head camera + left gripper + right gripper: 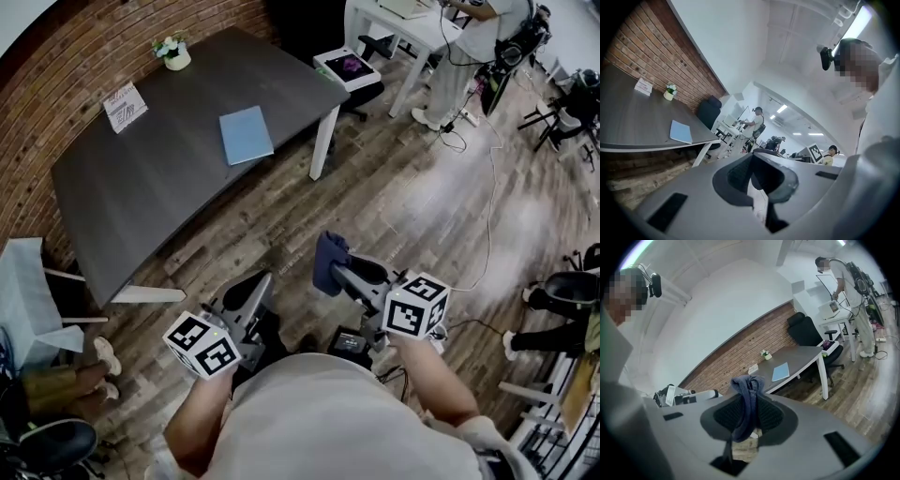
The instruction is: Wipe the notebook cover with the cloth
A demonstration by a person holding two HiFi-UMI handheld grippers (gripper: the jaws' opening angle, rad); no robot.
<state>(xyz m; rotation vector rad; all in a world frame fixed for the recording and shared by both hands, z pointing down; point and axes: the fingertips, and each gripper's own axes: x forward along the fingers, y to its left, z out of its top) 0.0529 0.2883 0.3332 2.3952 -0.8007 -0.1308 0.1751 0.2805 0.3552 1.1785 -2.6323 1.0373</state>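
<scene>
A light blue notebook (246, 134) lies flat on the dark grey table (141, 178), near its right end; it also shows in the left gripper view as the notebook (680, 132) and in the right gripper view as the notebook (780, 371). My right gripper (334, 267) is shut on a dark blue cloth (329, 259), whose folds stick up between the jaws (747, 401). My left gripper (255, 291) is shut with nothing in it. Both grippers hang over the wooden floor, well short of the table.
A small potted plant (172, 52) and a white card (124, 105) stand at the table's far side. A black office chair (806, 332) sits past the table's end. A person (464, 52) stands at a white desk (405, 23); cables trail on the floor.
</scene>
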